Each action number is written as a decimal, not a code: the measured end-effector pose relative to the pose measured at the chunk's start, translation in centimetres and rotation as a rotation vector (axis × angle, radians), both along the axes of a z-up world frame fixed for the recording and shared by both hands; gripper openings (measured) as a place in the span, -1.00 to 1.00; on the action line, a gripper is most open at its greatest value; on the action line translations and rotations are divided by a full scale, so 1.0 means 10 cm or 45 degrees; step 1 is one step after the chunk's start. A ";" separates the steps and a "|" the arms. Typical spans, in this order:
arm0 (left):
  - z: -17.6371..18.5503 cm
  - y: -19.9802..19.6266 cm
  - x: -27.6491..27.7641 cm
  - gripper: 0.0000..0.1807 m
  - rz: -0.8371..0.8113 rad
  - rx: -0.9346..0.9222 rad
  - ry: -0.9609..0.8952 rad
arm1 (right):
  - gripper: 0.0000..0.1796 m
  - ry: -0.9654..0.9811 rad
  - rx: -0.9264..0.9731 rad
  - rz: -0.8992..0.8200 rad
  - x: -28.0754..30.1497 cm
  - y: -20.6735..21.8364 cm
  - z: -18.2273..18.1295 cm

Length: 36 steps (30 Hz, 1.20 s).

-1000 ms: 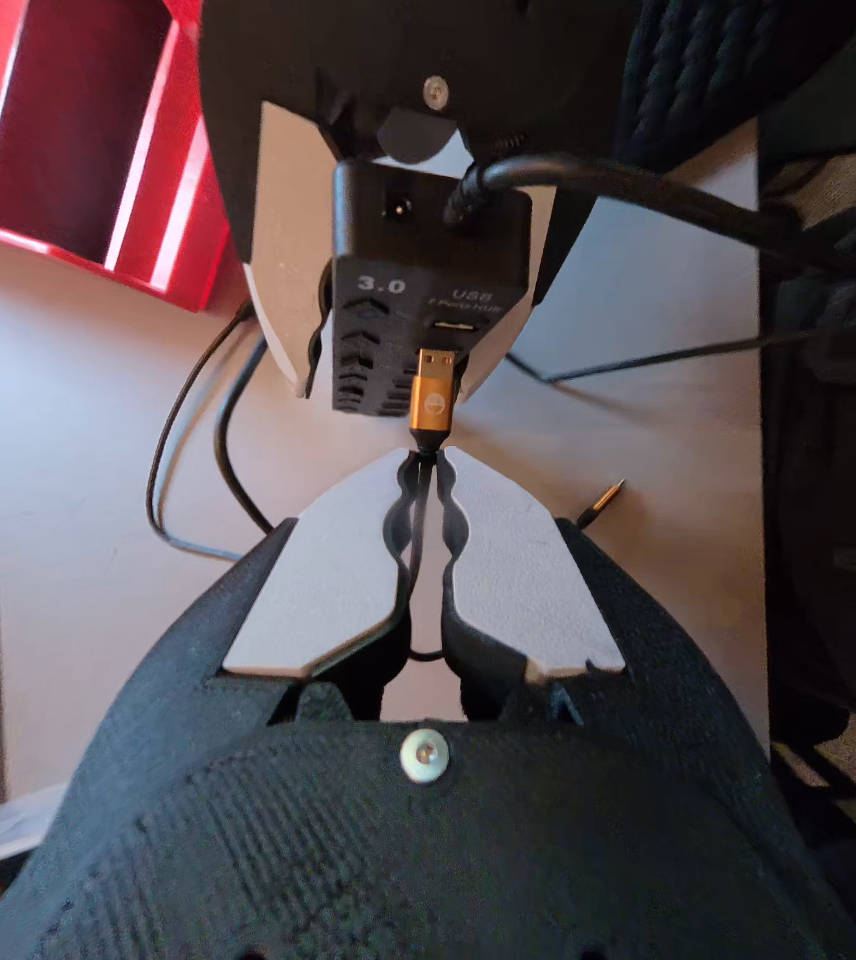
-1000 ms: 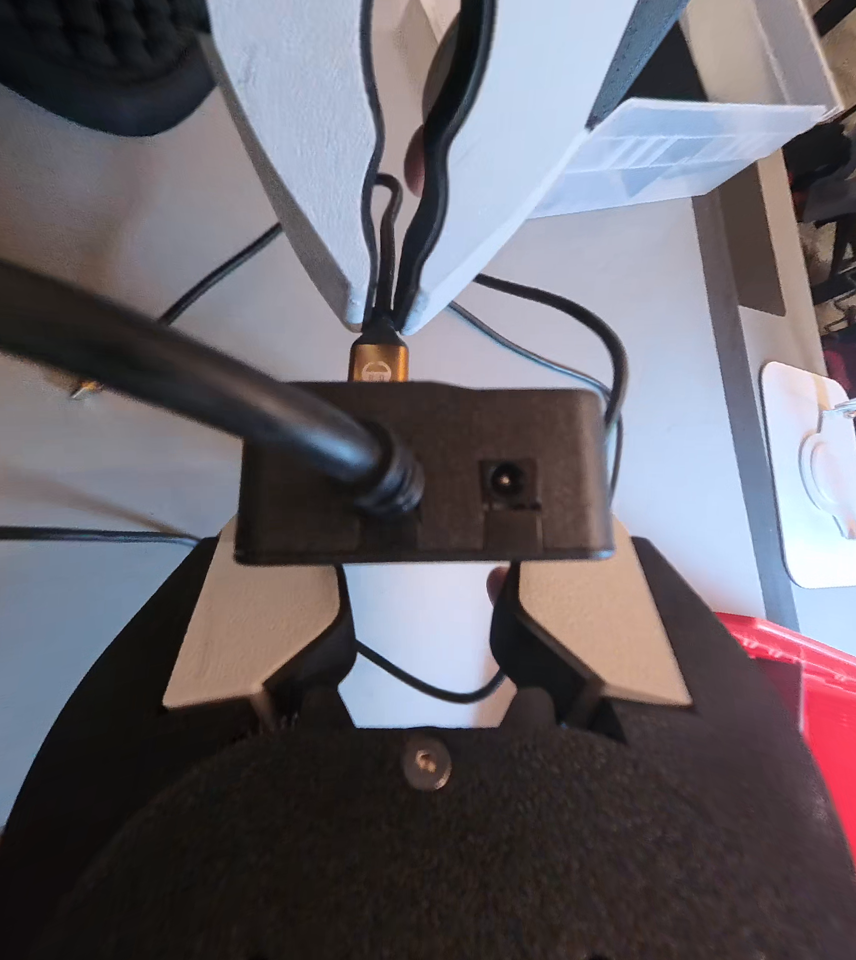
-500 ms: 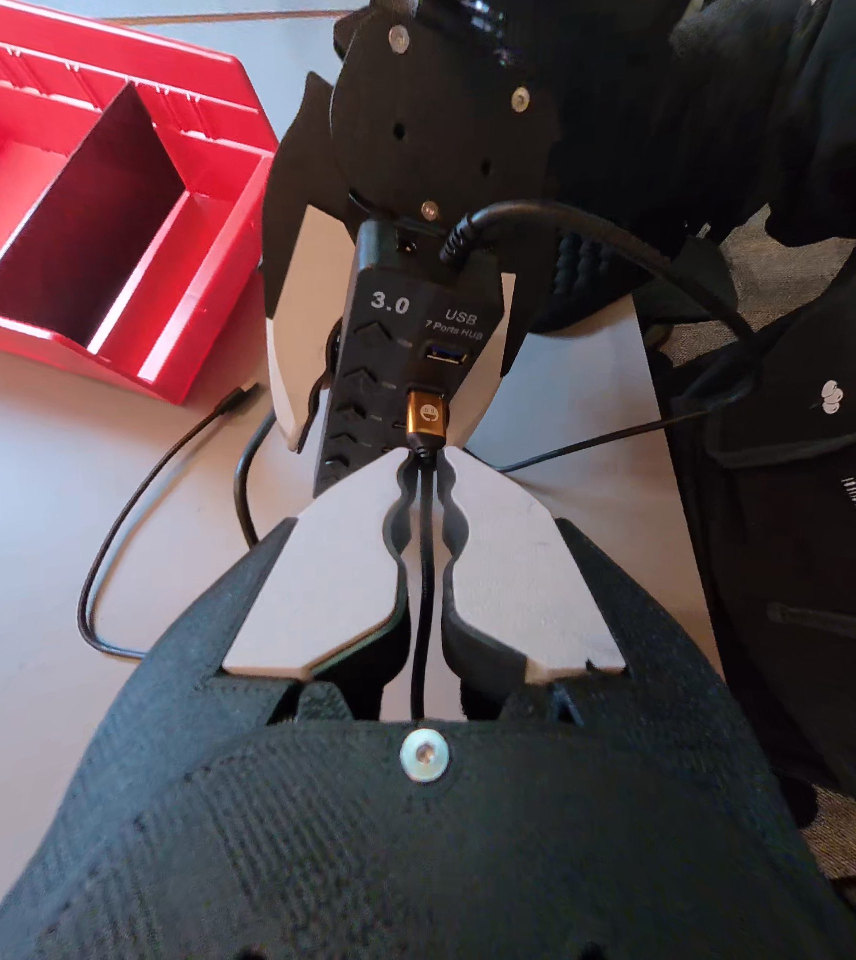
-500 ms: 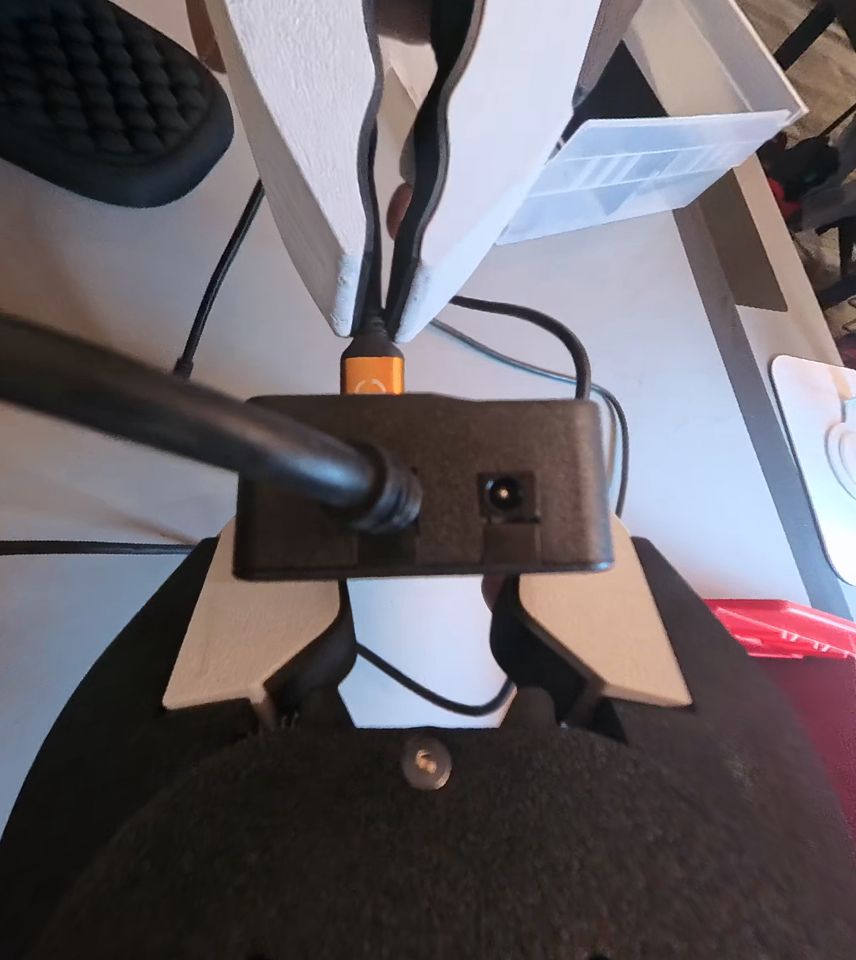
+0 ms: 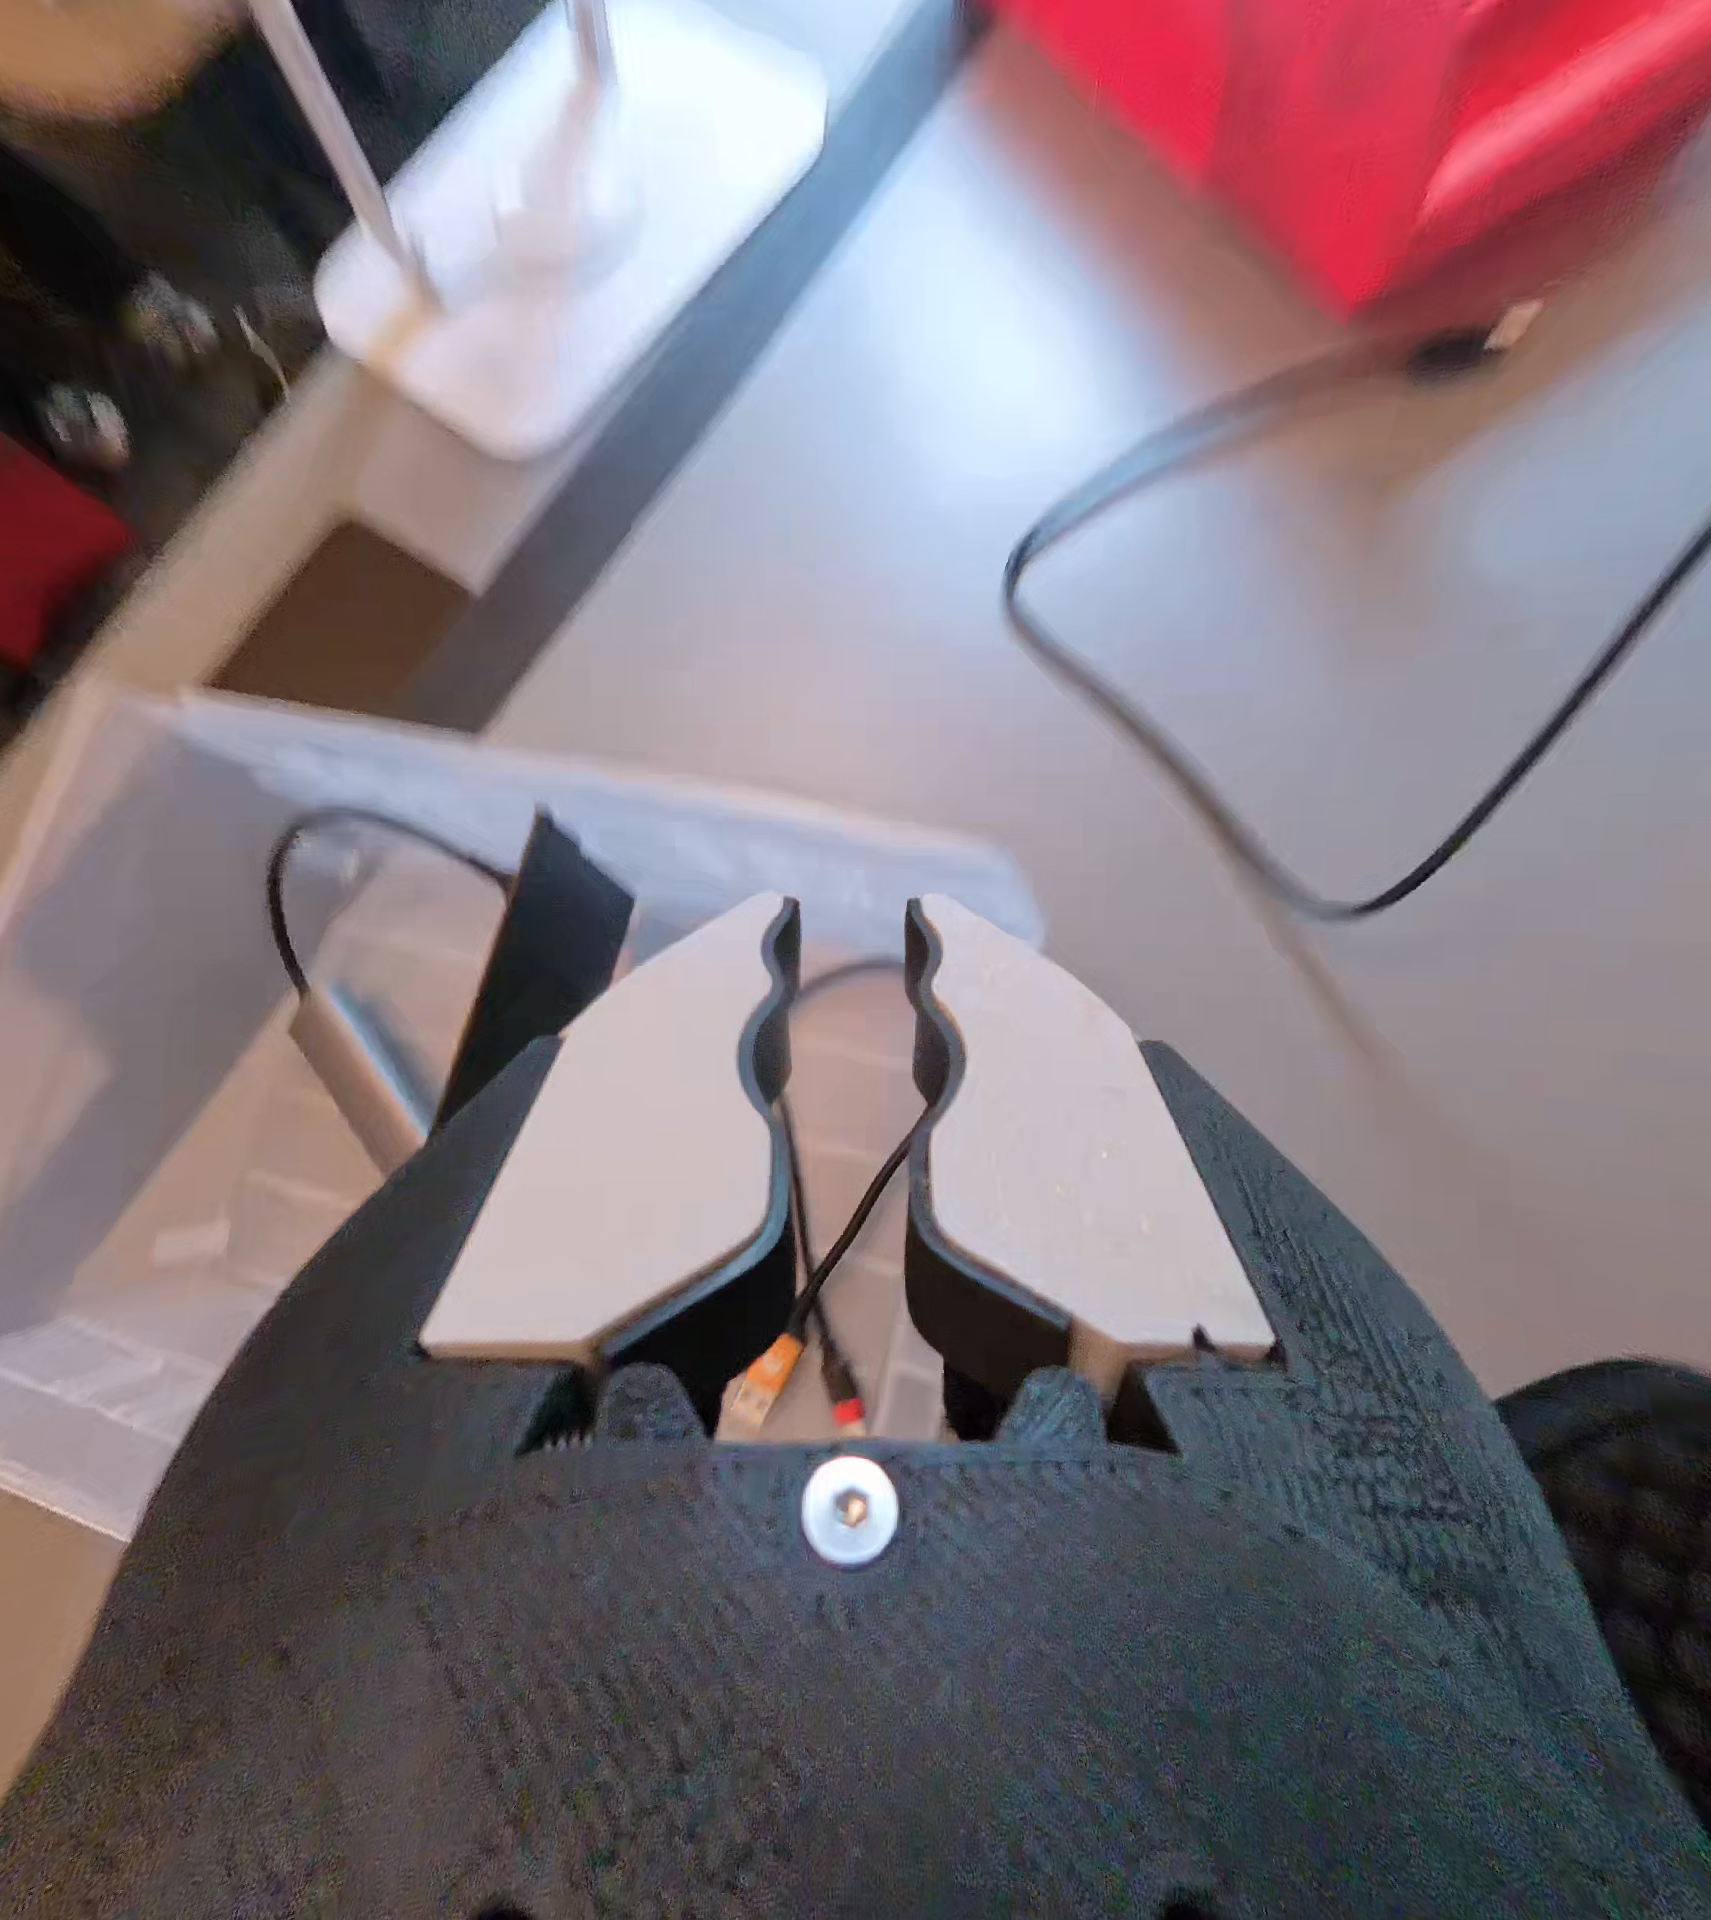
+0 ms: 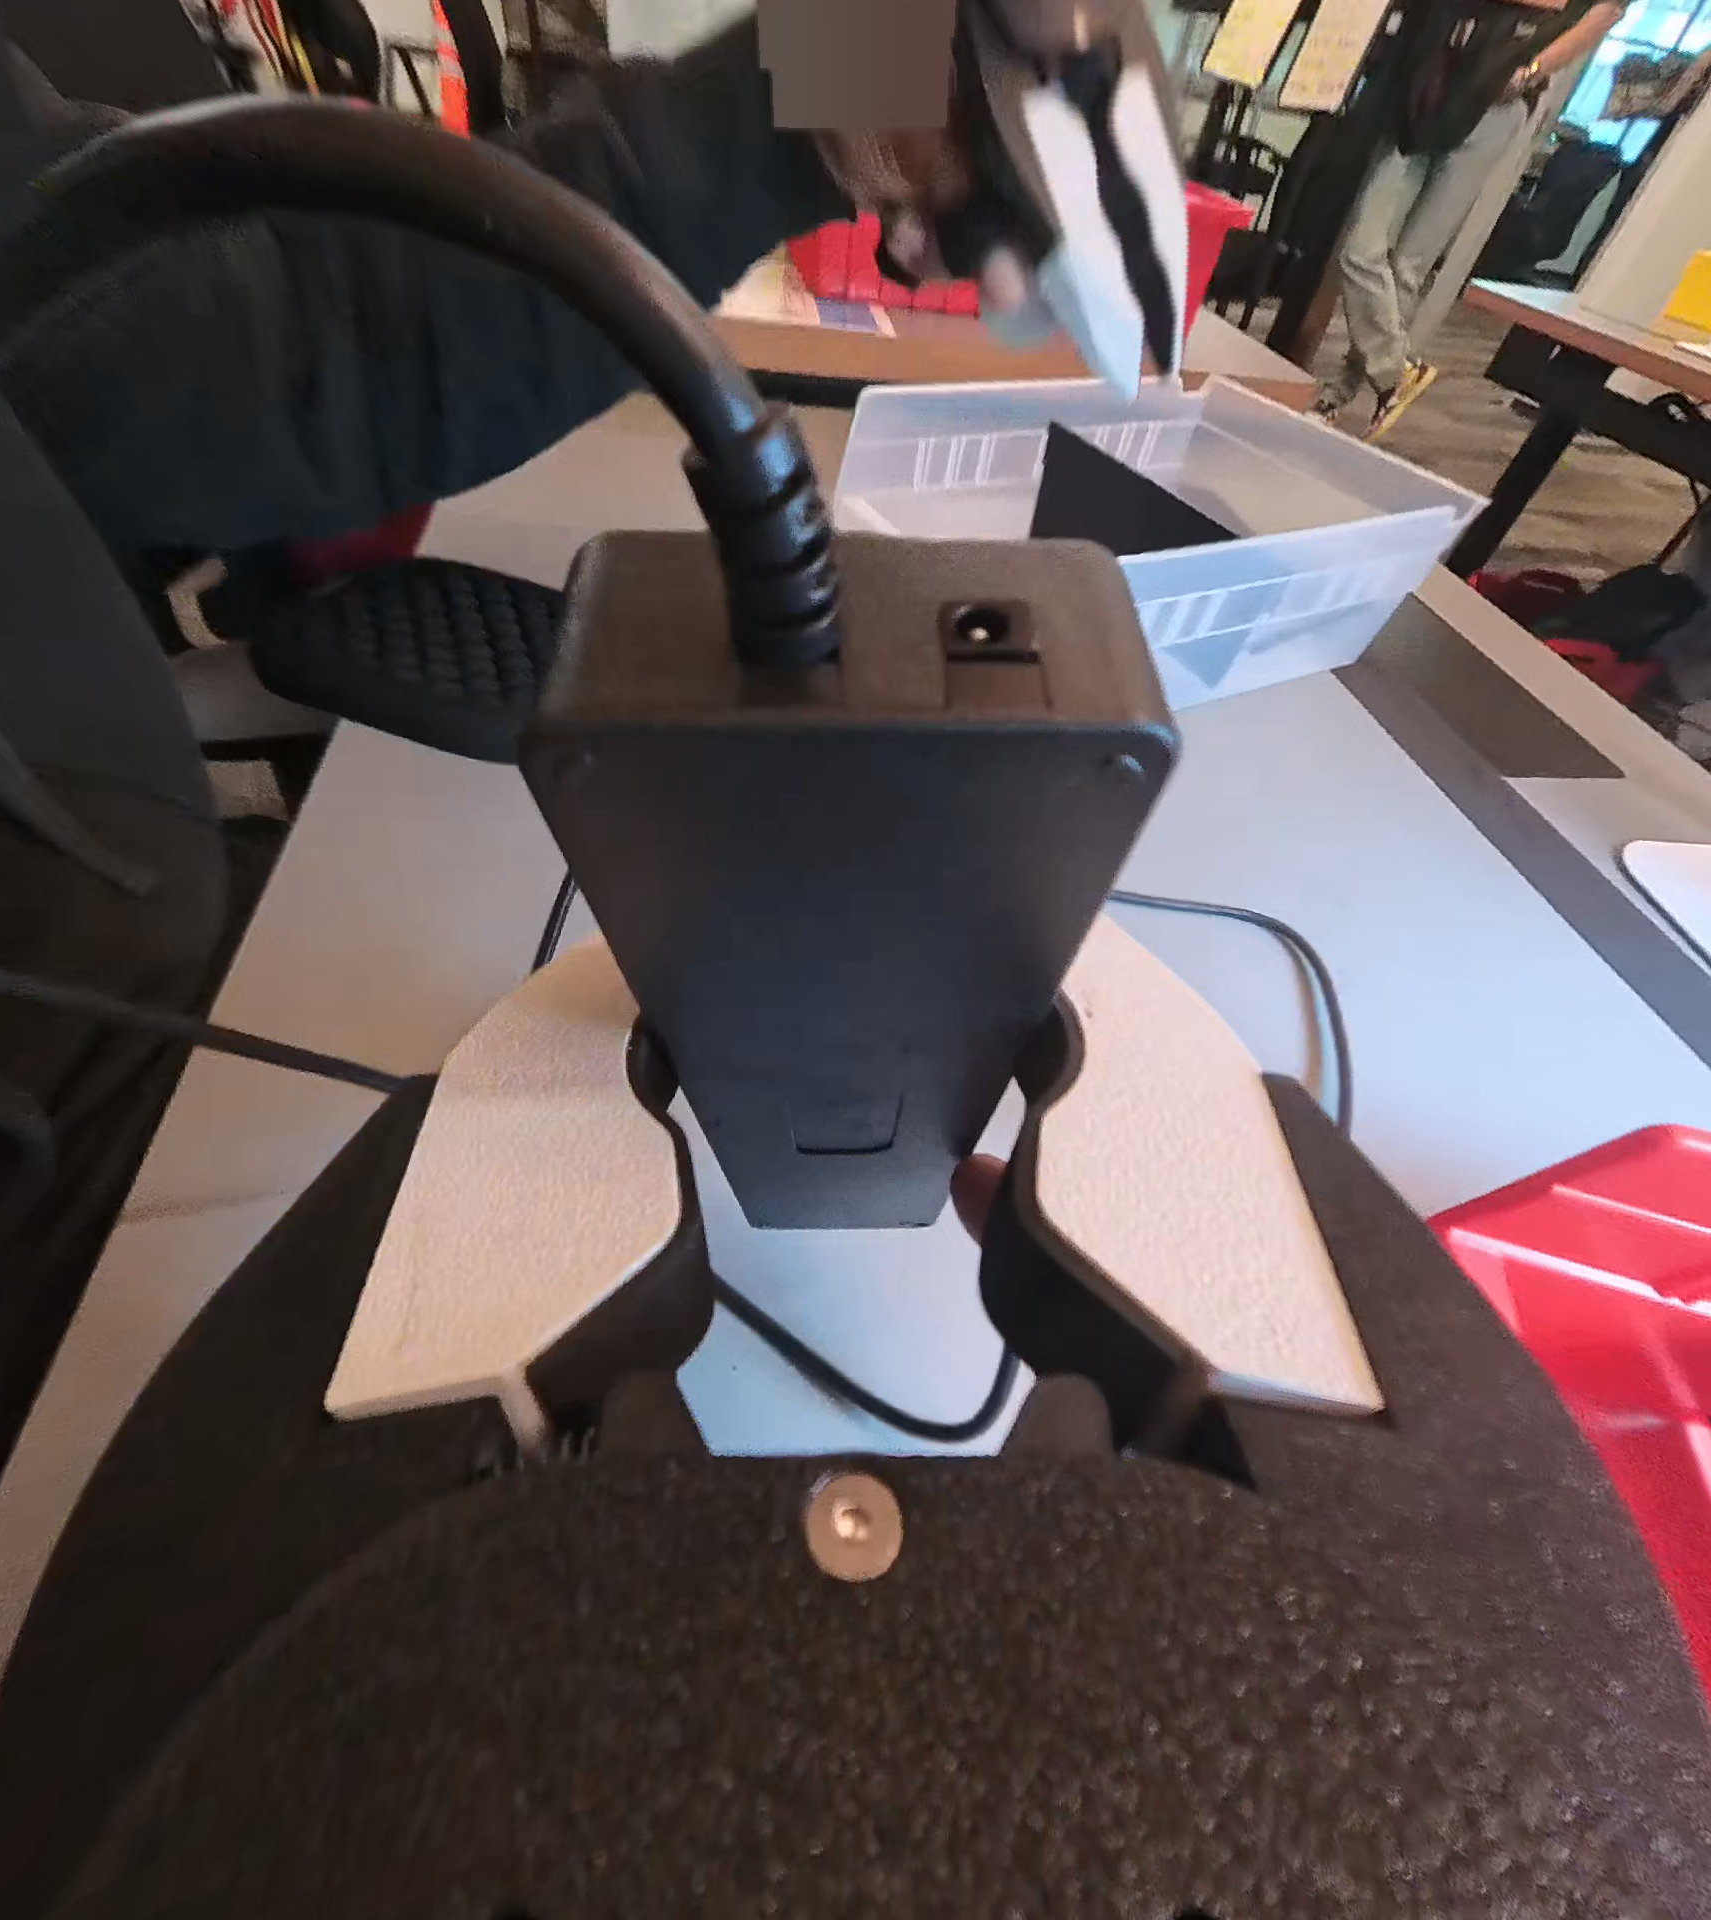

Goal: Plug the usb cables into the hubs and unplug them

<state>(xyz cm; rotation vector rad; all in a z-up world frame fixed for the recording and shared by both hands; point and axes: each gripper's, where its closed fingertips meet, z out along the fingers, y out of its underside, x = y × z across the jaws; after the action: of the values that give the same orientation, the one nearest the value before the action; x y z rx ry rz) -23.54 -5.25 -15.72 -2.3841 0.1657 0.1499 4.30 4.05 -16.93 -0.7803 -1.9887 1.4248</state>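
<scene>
The right tongs (image 6: 846,1132) are clamping the lower end of the black hub (image 6: 846,883), holding it upright above the bench (image 6: 1350,831), its thick black lead (image 6: 518,218) arching away from the top end beside an empty round socket. No plug is showing on the faces visible here, though the port side is turned away from this camera.

The left tongs (image 5: 851,920) are standing narrowly parted and gripping nothing, hovering over the clear plastic bin (image 5: 82,935). Below them, in the bin, two thin cables are lying crossed: one ending in an orange plug (image 5: 766,1377), the other in a red-tipped plug (image 5: 843,1403). A black divider (image 5: 544,966) and a silver hub (image 5: 352,1049) with its own lead are sitting in the same bin. Farther out, another black cable (image 5: 1453,810) is looping loose across the bench near a red bin (image 5: 1402,135), and a white stand base (image 5: 570,239) is resting on the neighbouring surface.

Judging by this, the orange plug is already out and dropped. The cables look light and limp, so they would sag and swing if taken by the cord; the stiff plug shell is the better place to pinch. The hub seems rigid, smooth-sided and light, gripped best across its narrow sides, with the heavy lead likely tugging it sideways.
</scene>
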 end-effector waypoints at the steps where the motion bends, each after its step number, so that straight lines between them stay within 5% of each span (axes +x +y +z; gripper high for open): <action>1: -0.21 -0.03 -0.10 -0.80 -0.008 -0.100 0.007 | -0.28 0.008 -0.024 0.007 0.01 0.00 0.00; 9: -1.26 -0.10 -0.39 -0.75 -0.305 -0.695 0.145 | -0.28 0.009 -0.052 0.043 0.03 -0.02 -0.08; 14: -1.46 0.01 -0.39 -0.73 -0.457 -0.805 0.102 | -0.29 -0.010 -0.100 0.040 0.01 0.03 -0.11; 20: -1.45 -0.03 -0.40 -0.96 -0.427 -0.866 0.045 | -0.29 -0.019 -0.134 0.032 -0.03 0.10 -0.13; 23: -1.03 -0.04 -0.44 -0.96 -0.276 -0.710 0.020 | -0.29 0.012 -0.154 0.028 -0.02 0.13 -0.06; 31: 0.85 -0.11 -0.10 -0.96 0.063 -0.012 -0.040 | -0.28 0.114 -0.196 0.004 0.03 0.18 0.16; 36: 0.75 -0.20 0.67 -0.96 0.040 0.068 -0.412 | -0.28 0.176 -0.206 -0.033 0.10 0.24 0.28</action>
<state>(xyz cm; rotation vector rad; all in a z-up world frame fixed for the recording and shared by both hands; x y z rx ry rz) -16.84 -7.22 -8.21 -2.3217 -0.0281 -0.2139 5.29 6.44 -14.15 -0.7519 -1.7711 1.5949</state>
